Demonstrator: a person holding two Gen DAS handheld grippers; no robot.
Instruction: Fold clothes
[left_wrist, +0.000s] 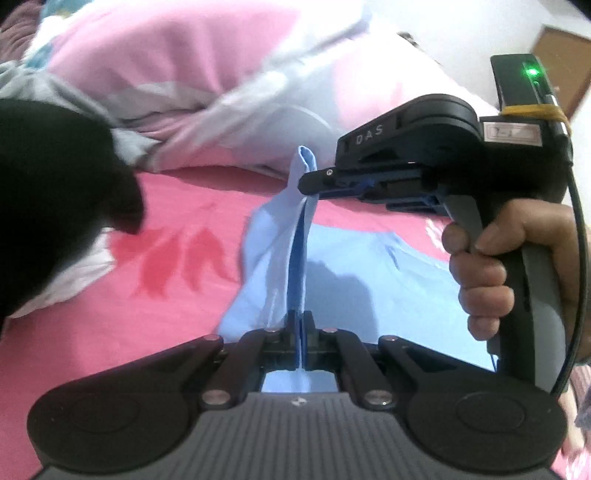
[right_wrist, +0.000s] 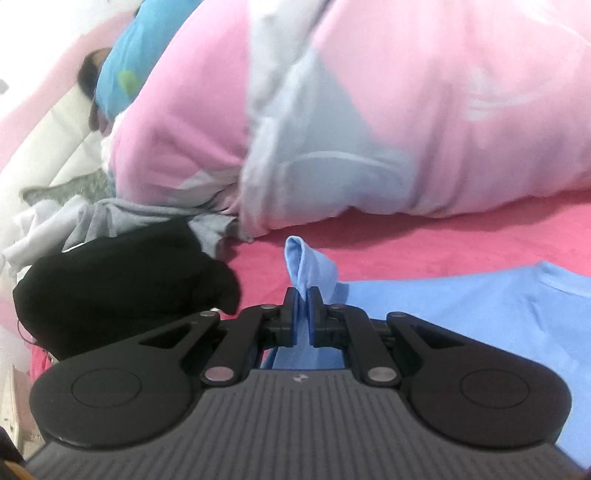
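Note:
A light blue garment (left_wrist: 354, 266) lies on the pink bedsheet (left_wrist: 155, 280), one edge lifted into a taut vertical fold. My left gripper (left_wrist: 302, 320) is shut on that edge low in the left wrist view. My right gripper (left_wrist: 306, 182), held by a hand (left_wrist: 491, 266), pinches the same edge farther along, a small loop of cloth sticking up past its tips. In the right wrist view my right gripper (right_wrist: 303, 297) is shut on the blue garment (right_wrist: 461, 314), which spreads flat to the right.
A black garment (right_wrist: 122, 288) lies in a heap at the left, with grey clothing (right_wrist: 147, 218) behind it. A big pink and pale blue quilt (right_wrist: 369, 110) is piled along the back of the bed. A wooden door (left_wrist: 565, 62) shows far right.

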